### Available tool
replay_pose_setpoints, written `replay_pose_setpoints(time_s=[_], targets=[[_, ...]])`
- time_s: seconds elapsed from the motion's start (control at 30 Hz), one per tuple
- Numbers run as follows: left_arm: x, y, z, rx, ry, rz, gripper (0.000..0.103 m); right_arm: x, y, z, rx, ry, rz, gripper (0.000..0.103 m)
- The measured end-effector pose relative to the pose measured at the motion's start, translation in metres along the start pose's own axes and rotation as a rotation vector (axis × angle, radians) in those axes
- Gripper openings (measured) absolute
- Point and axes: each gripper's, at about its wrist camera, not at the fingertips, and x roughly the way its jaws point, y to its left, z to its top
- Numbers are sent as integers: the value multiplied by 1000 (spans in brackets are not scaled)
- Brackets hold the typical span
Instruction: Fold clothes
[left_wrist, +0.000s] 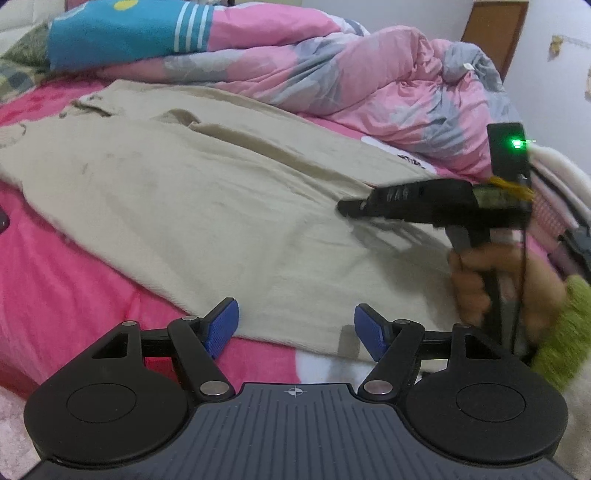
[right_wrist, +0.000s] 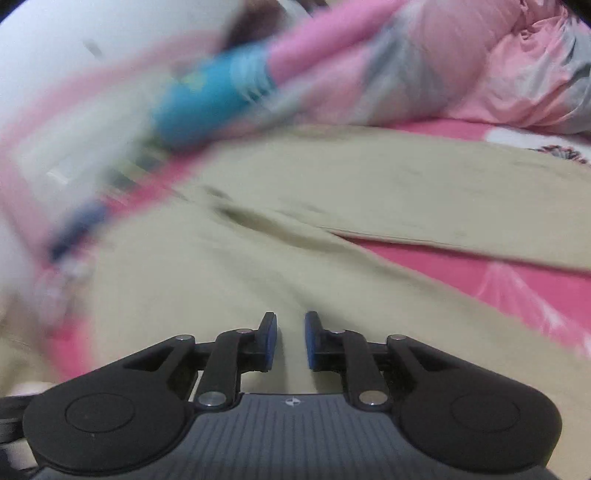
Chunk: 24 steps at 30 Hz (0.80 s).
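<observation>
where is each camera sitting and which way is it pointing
Left wrist: on the left gripper, facing across the beige garment toward the pink quilt; the right gripper and hand show.
Right wrist: on the right gripper, low over the beige garment, motion-blurred.
Shared: garment, quilt, pink bedsheet.

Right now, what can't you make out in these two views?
- Right wrist view: bedding left of the beige garment is motion-blurred.
- Left wrist view: right claw tips blurred; grip unclear.
- Left wrist view: garment's near hem hidden behind the left claw.
- Printed label too small.
</observation>
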Motion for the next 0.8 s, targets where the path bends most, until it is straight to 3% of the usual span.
replay_pose_setpoints(time_s=[0.07, 0.1, 0.13, 0.17, 0.23, 0.3, 0.4, 0.5, 0.53, 0.57, 0.67, 0.73, 0.8], targets=[[-1, 3, -2, -5, -3, -19, 70, -7, -23, 11, 158, -51, -62, 0], [-2, 5, -2, -8, -4, -28, 70, -11, -22, 14, 163, -78, -130, 7], [-2, 7, -3, -13, -5, -36, 70, -16, -17, 16, 137, -105, -212, 7], [-3, 8, -3, -16, -5, -43, 70, -17, -10, 17, 123, -110, -184, 7], [-4, 9, -3, -19, -3, -51, 70, -7, 2, 19, 127, -70, 21, 8], [-4, 10, -4, -27, -2, -58, 70, 17, 26, 22, 70, 6, 132, 9], [-4, 13, -4, -43, -1, -72, 70, 56, 36, 31, 31, 60, 92, 4], [-5, 16, -4, -58, 1, -86, 70, 55, 15, 48, 207, -7, -14, 0], [-5, 17, -5, -63, 1, -91, 70, 52, 20, 52, 190, -27, -25, 2], [-5, 19, -5, -68, 1, -95, 70, 49, 29, 56, 155, -39, -10, 2], [-6, 23, -5, -86, 2, -115, 70, 68, 60, 55, 100, 69, 161, 6], [-8, 26, -6, -95, 3, -129, 70, 94, 64, 59, 104, 116, 152, 3], [-10, 29, -6, -104, 3, -144, 70, 109, 59, 67, 136, 105, 100, 0]])
